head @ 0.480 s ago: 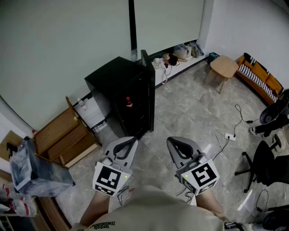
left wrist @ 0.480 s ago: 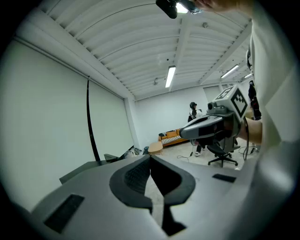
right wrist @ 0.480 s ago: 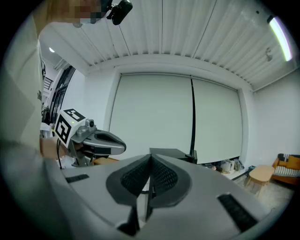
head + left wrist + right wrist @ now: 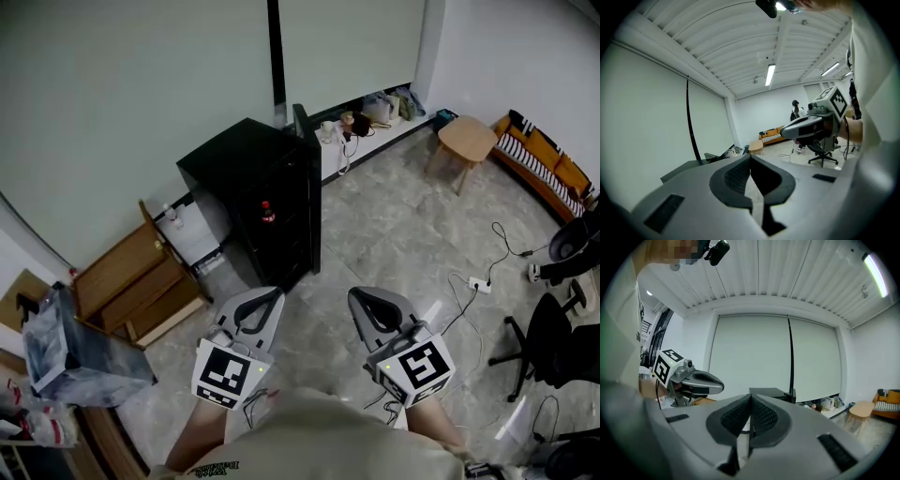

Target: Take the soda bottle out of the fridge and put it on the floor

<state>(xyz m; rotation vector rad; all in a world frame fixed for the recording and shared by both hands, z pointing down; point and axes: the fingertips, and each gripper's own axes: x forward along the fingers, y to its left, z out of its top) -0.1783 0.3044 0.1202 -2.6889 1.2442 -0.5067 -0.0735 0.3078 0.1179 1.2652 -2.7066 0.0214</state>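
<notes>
**Head view: both claws closed and empty, bottle inside the open fridge**

You hold both tools low in front of your body, side by side and apart from each other, each pointing roughly level toward the fridge. Your grey left gripper (image 4: pixel 274 294) has its two black-padded jaws pressed together with nothing between them; the left gripper view shows the pads meeting along one seam at the tip (image 4: pixel 751 161). Your grey right gripper (image 4: pixel 357 297) is the same: in the right gripper view its ribbed pads (image 4: pixel 761 416) lie flat against each other and hold nothing. Each tool sees the other off to its side, the right gripper (image 4: pixel 812 124) and the left gripper (image 4: pixel 696 382), both carrying their square-marker cubes.

The small dark soda bottle with a red label (image 4: pixel 267 213) stands upright on a shelf inside the low black boxy fridge (image 4: pixel 230 161), in the upper part of the compartment. The black fridge door (image 4: pixel 304 141) stands open, edge-on to you. Both grippers are well apart from the bottle and from the fridge, which sits ahead of you against the pale wall; its top also shows beyond the right jaws (image 4: pixel 771 393).

The grey stone-tile floor (image 4: pixel 394 220) lies bare between you and the fridge. A light wooden shelf unit (image 4: pixel 131 281) lies tipped to the left of the fridge. To the right, well away, stand a round wooden stool (image 4: pixel 466 139), a black office chair (image 4: pixel 553 342) and a white power strip with its cable (image 4: pixel 478 284).
</notes>
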